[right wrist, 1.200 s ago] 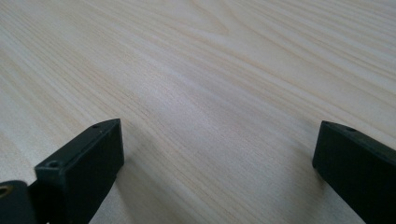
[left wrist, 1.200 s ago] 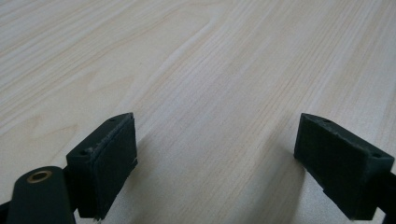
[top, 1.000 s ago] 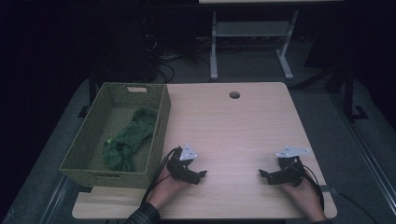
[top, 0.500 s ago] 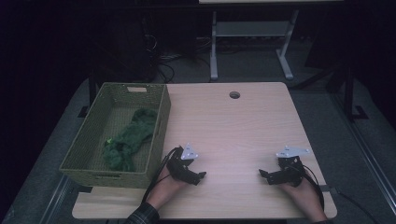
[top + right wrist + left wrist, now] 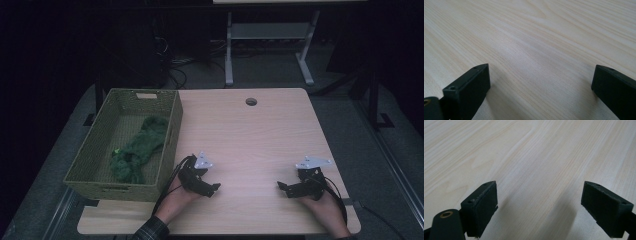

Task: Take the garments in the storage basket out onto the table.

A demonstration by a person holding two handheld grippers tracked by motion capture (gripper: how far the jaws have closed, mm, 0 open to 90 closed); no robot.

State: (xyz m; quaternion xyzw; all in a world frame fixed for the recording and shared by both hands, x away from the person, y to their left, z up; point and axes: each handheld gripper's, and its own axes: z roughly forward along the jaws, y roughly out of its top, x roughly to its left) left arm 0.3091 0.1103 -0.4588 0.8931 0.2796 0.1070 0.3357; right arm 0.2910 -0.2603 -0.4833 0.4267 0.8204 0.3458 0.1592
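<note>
Both the left hand-held gripper (image 5: 212, 189) and right hand-held gripper (image 5: 282, 187) rested wide open and empty on the table (image 5: 250, 135), a basket (image 5: 172, 125) just left of the left one.

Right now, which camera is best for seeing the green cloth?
The high view. There the green cloth lies bunched in the basket, whole and unblocked, to the left of the left gripper. The left gripper view and right gripper view look along open jaws at bare table.

green cloth (image 5: 137, 152) partly behind basket (image 5: 87, 165) wall
</note>
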